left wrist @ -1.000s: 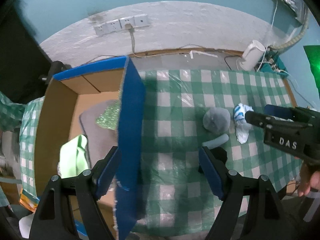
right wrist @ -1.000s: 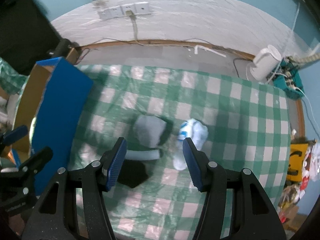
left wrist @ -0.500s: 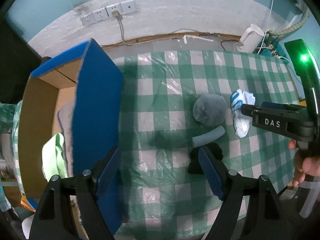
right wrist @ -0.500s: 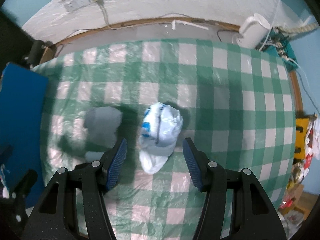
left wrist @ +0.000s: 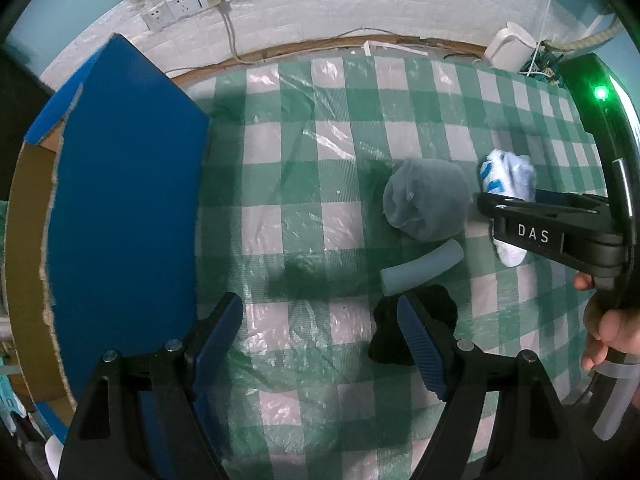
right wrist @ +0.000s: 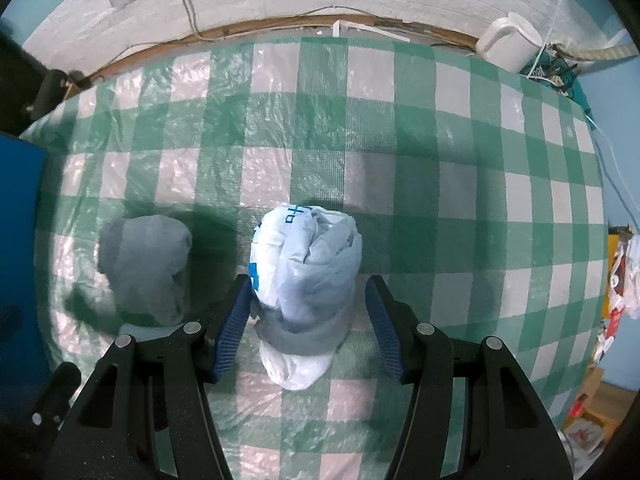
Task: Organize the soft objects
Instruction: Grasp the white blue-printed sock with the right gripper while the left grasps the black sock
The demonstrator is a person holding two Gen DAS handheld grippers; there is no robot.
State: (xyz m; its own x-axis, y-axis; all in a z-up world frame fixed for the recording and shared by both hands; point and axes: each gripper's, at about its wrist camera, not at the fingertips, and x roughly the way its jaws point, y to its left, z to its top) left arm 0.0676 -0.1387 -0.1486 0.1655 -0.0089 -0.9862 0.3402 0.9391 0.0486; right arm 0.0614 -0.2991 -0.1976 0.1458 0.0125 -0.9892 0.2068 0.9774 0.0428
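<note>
A white and blue plastic-wrapped bundle lies on the checked tablecloth. My right gripper is open with its jaws on either side of the bundle, low over it; it also shows in the left wrist view, over the bundle. A grey rolled cloth lies to the bundle's left and shows in the left wrist view too. A pale blue foam tube and a black cloth lie near my open, empty left gripper.
A cardboard box with a raised blue flap stands at the table's left. A white kettle and cables sit at the back right by the wall. Wall sockets are behind the table.
My right gripper has moved right and down until its open jaws straddle the white and blue bundle. My left gripper has swung right, away from the box toward the cloths.
</note>
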